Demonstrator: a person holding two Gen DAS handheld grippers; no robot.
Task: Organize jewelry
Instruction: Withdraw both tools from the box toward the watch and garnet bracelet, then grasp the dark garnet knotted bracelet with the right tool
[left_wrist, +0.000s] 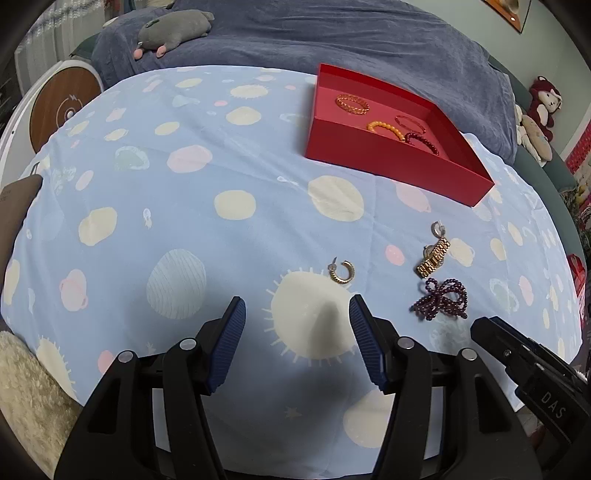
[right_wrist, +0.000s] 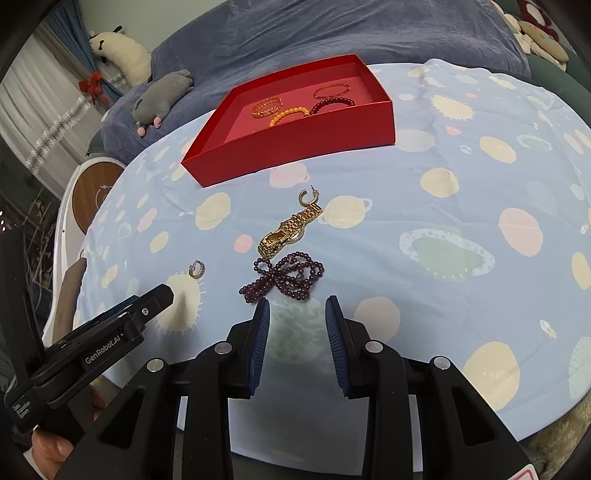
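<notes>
Hovering left gripper (left_wrist: 297, 308) open near gold earring (left_wrist: 342, 272), right gripper (right_wrist: 297, 308) empty

Red box (left_wrist: 388, 162), planet-print blue cloth (left_wrist: 221, 155)

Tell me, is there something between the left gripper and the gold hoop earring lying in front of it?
Nothing visible. The left gripper is open and empty over bare cloth, and the gold hoop earring lies just ahead of its right fingertip. The watch and purple bead string lie off to the right.
</notes>
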